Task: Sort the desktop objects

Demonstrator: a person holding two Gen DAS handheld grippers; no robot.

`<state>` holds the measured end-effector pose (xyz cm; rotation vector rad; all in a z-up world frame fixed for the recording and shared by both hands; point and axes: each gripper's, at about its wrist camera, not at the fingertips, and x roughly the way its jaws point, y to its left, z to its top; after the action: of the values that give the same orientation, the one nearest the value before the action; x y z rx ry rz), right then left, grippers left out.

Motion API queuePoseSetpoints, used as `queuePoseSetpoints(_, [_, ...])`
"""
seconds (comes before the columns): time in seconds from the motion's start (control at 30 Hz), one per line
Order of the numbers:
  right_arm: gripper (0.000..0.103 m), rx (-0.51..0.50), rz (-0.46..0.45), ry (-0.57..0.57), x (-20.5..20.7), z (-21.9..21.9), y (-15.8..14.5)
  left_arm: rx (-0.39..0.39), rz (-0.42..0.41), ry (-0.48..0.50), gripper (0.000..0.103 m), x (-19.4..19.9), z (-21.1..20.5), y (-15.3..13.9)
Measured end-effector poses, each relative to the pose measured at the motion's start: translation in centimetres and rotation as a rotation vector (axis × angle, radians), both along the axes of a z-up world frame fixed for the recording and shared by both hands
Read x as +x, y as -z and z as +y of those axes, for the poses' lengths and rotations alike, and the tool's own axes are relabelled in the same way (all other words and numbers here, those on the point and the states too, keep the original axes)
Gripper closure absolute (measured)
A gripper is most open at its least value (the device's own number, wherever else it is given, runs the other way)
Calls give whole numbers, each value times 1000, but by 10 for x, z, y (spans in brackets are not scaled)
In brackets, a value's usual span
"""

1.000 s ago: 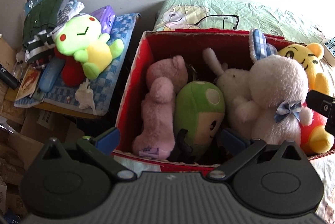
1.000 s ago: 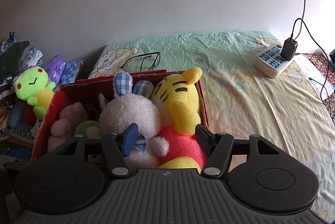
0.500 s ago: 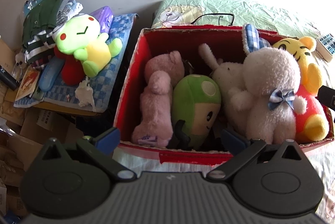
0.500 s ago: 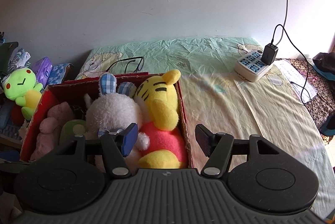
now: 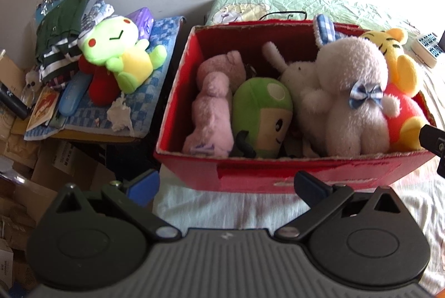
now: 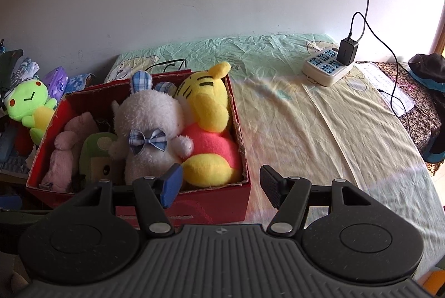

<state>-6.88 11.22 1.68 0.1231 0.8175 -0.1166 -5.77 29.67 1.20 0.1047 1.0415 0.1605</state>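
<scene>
Both the left gripper (image 5: 226, 184) and right gripper (image 6: 219, 184) are hovering wide open and empty near the red box (image 5: 278, 175) already holding 5 plush toys (image 6: 151, 128), suggesting sorting is nearly finishing.

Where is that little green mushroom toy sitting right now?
The green mushroom toy lies inside the red box, seen best from the left wrist view, wedged between the pink plush and the white bunny.
</scene>
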Motion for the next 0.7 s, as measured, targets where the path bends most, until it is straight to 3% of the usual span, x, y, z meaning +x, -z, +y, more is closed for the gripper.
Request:
queuePoseSetpoints(0.33, [33, -81, -32, -62, -5, 15, -4, 12, 14, -58, 0, -15, 6, 5])
queuePoseSetpoints(0.7, [33, -63, -15, -53, -4, -4, -3, 15, 19, -55, 0, -15, -12, 4])
